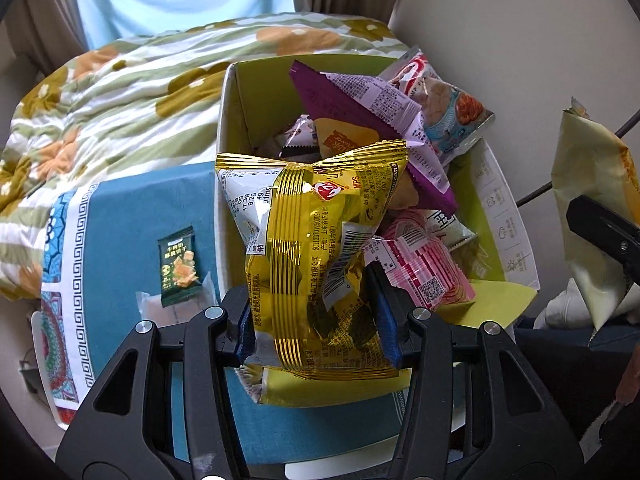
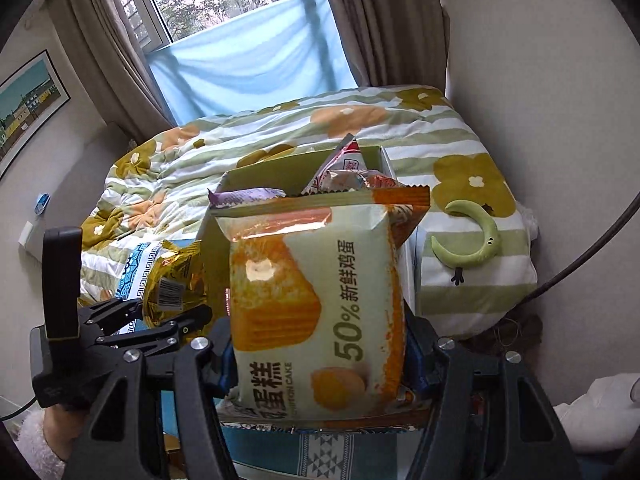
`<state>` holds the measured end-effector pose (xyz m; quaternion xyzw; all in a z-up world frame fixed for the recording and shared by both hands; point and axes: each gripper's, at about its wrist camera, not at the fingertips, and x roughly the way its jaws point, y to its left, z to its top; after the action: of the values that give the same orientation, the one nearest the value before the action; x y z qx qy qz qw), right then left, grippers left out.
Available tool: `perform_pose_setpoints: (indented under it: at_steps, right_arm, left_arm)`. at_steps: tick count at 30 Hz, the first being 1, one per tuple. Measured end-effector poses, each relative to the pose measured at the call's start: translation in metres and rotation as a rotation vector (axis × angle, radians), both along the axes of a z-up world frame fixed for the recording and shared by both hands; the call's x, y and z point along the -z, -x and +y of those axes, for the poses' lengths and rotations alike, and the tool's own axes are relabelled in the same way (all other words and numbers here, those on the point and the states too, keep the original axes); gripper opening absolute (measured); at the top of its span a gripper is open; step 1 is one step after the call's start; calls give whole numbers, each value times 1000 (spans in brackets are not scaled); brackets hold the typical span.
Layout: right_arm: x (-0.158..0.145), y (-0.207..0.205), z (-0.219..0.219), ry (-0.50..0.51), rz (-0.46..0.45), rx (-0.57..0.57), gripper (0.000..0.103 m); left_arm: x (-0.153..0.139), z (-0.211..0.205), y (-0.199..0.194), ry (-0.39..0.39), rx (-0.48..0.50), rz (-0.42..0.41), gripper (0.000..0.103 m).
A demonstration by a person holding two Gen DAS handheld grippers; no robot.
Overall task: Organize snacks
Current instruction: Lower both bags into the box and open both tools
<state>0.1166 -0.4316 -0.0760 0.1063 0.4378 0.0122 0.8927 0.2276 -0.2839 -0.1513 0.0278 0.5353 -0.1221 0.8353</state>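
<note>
My left gripper is shut on a gold-and-yellow snack bag, held upright over the near edge of an open green-lined box. The box is heaped with snacks, among them a purple packet and a pink one. My right gripper is shut on a pale chiffon cake pack, just in front of the same box. In the right wrist view the left gripper and its gold bag show at lower left. The cake pack also shows at the right edge of the left wrist view.
A small dark green biscuit packet lies on the blue patterned cloth left of the box, beside a clear wrapper. A flowered quilt covers the bed behind. A striped pillow with a green moon toy sits right of the box, against the wall.
</note>
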Motion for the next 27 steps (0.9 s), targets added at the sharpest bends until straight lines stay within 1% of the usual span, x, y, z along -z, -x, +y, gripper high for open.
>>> perform_pose_setpoints:
  at_steps: [1, 2, 3, 4, 5, 7, 11, 14, 20, 24, 26, 27]
  right_arm:
    - [2, -2, -3, -3, 5, -8, 59]
    - [3, -4, -5, -5, 10, -15, 59]
    - [5, -5, -7, -8, 15, -21, 59]
    - [7, -7, -6, -13, 19, -26, 59]
    - [9, -8, -8, -20, 22, -31, 59]
    - [14, -11, -12, -35, 29, -33, 59]
    - [22, -13, -21, -63, 43, -17, 59]
    - [25, -17, -23, -62, 48, 1, 59]
    - [43, -44, -23, -68, 99, 32, 59]
    - [55, -56, -20, -63, 132, 50, 60]
    - [59, -57, -21, -71, 124, 60, 60]
    - [59, -56, -21, -81, 112, 65, 63]
  left_arm:
    - [2, -2, 0, -17, -12, 10, 63]
    - [4, -3, 0, -28, -18, 23, 90]
    - [4, -2, 2, -25, -23, 22, 99]
    - [2, 0, 6, -10, -31, 6, 103]
    - [-2, 4, 9, 5, -38, -2, 103]
    - [-4, 9, 13, 13, -42, 6, 103]
    - [-9, 12, 20, -20, -23, -11, 103]
    - [-11, 14, 21, -43, -13, -29, 103]
    - [-12, 17, 17, -29, -2, -29, 103]
    - [-8, 19, 16, -38, 4, -26, 103]
    - [-7, 20, 16, -35, 2, -23, 103]
    - [-8, 21, 16, -31, 4, -22, 103]
